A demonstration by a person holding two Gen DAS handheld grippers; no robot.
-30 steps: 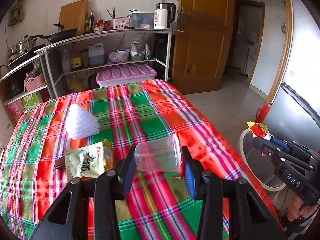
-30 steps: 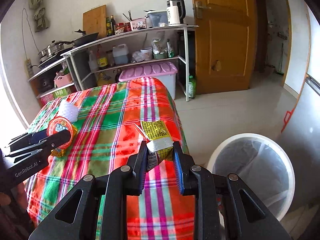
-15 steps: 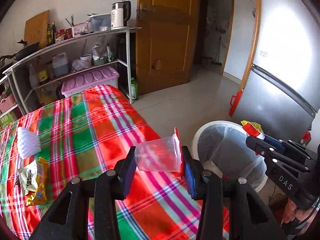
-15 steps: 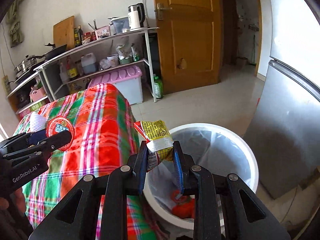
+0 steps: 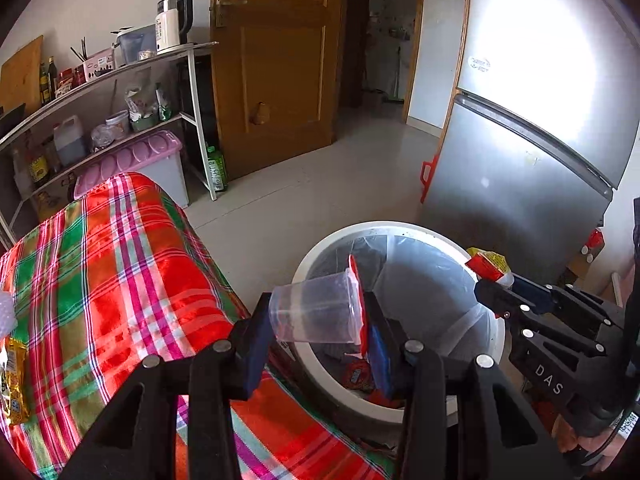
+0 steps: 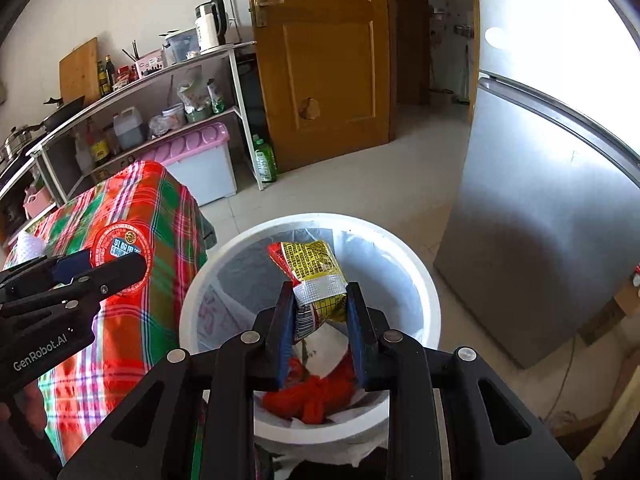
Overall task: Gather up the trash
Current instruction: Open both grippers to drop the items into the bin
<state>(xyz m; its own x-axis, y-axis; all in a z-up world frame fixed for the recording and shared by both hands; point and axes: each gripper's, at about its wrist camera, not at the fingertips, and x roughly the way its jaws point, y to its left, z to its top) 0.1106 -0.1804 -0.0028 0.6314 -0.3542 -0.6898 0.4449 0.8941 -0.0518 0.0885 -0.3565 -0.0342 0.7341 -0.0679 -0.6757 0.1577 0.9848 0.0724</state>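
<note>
Two black two-finger grippers with blue pads are in view, each gripping one item. The left gripper (image 5: 316,334) is clamped on one clear, ribbed plastic cup (image 5: 316,310) lying sideways, its red foil lid against the right pad; the cup hangs over the near edge of the bin. The right gripper (image 6: 320,320) is clamped on one crinkled yellow-and-red foil snack wrapper (image 6: 314,276) with a silver seam, held directly above the bin's mouth.

One round white plastic bin (image 6: 430,304), lined with a thin translucent bag, stands on the floor just beside the table. Inside lie red crumpled scraps and white paper; their number cannot be told.

One table covered by a glossy red, green and pink plaid cloth (image 5: 120,280) stands to the left. On its far left edge rest one yellow packet (image 5: 14,380) and one white bumpy object (image 6: 28,246), both partly cut off.

Farther back: one grey metal refrigerator (image 6: 540,220), one pink-lidded plastic storage box (image 6: 196,160), one green bottle (image 6: 264,160) on the floor, one white two-tier shelf rack (image 6: 236,92) carrying one white kettle (image 6: 210,26), and one wooden door (image 6: 320,60).
</note>
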